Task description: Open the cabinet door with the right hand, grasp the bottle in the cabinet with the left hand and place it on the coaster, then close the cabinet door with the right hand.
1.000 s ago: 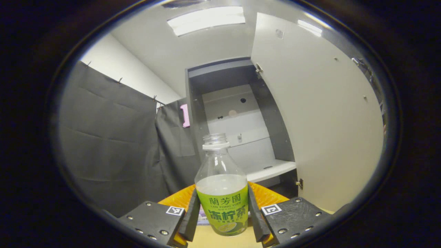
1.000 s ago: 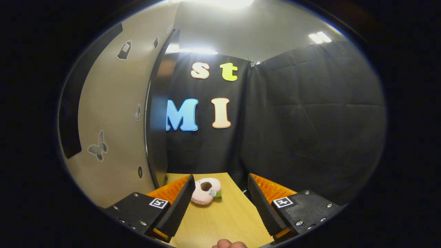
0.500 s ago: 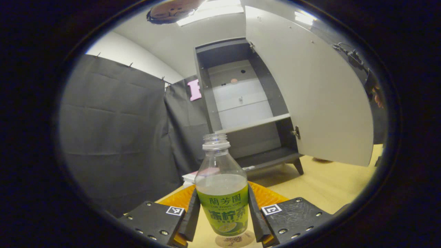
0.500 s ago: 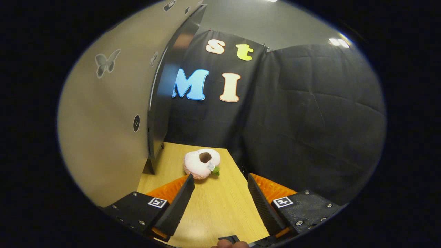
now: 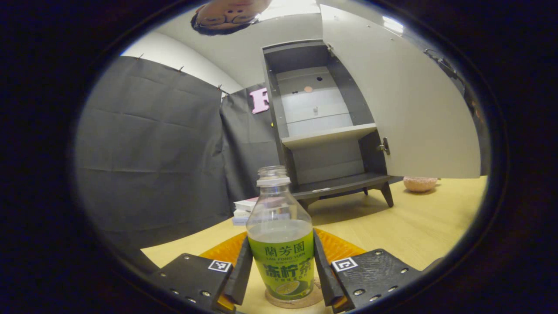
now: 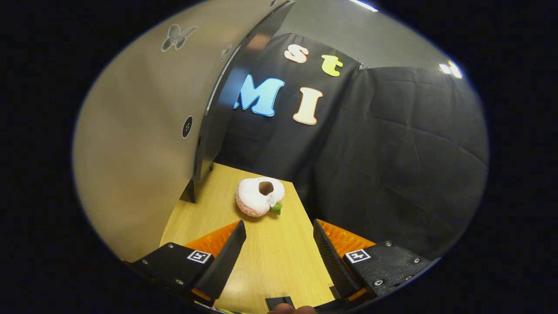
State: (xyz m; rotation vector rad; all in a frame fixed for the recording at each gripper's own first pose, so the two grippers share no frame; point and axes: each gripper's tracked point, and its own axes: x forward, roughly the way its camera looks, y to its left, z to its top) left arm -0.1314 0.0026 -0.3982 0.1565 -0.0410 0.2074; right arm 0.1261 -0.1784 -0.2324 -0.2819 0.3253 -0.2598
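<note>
In the left gripper view a clear bottle (image 5: 281,235) with a green label and no cap stands upright between my fingers, its base on a round brown coaster (image 5: 291,300) on the wooden table. My left gripper (image 5: 282,279) is shut on the bottle at label height. Behind it the dark cabinet (image 5: 324,131) stands with its pale door (image 5: 405,104) swung wide to the right. In the right gripper view my right gripper (image 6: 279,257) is open above the table with nothing between its fingers, and the door's outer face (image 6: 139,144) rises at its left.
A pink plush toy (image 6: 259,201) lies on the table beyond the right gripper, near the cabinet's foot; the same pink toy (image 5: 419,183) shows under the door in the left gripper view. A small stack of boxes (image 5: 245,210) sits left of the cabinet.
My left gripper has come down with the bottle, and the bottle's base now rests on the coaster. The right gripper has tilted lower and drawn back a little from the door.
</note>
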